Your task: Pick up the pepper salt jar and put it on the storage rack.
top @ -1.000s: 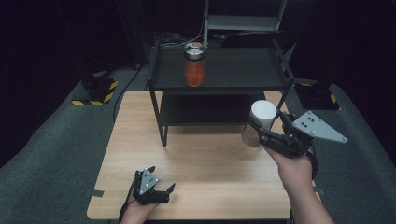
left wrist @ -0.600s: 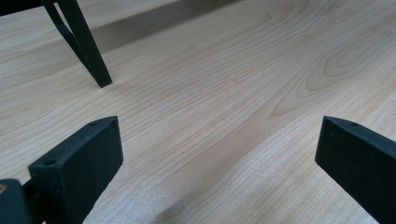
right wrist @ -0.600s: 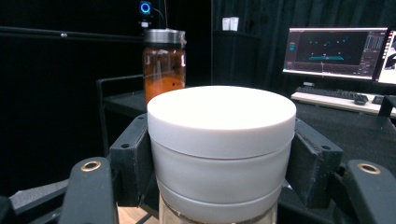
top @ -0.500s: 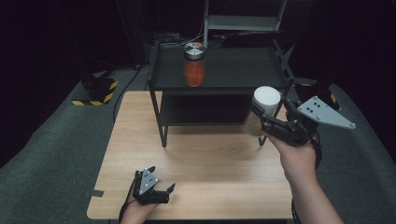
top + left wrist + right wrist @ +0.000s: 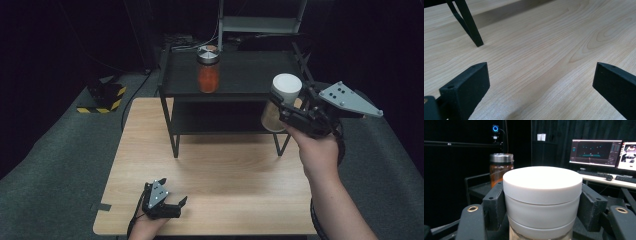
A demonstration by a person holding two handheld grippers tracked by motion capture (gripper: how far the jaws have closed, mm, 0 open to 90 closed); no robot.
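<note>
A white-lidded jar [image 5: 281, 101] hangs in the air at the right end of the black two-level shelf [image 5: 235, 70], at the height of its top level. My right gripper [image 5: 281, 107] is shut on the jar [image 5: 541, 202], one jaw on each side just under the lid. An orange jar with a metal lid [image 5: 208, 69] stands on the shelf's top level at the left; it is the jar [image 5: 501, 167] behind the white lid in the right gripper view. My left gripper [image 5: 176, 203] rests open on the wooden table [image 5: 230, 170] near its front left edge, nothing between its fingers [image 5: 466, 85].
The shelf's front leg [image 5: 469, 25] stands on the table ahead of the left gripper. Monitors and a keyboard on a desk [image 5: 604, 152] lie far behind the shelf. A yellow-and-black striped block [image 5: 102, 97] sits on the floor to the left.
My right gripper has carried the white-lidded jar up and farther from the person, from above the table's right side to the shelf's top level. The left gripper has stayed put.
</note>
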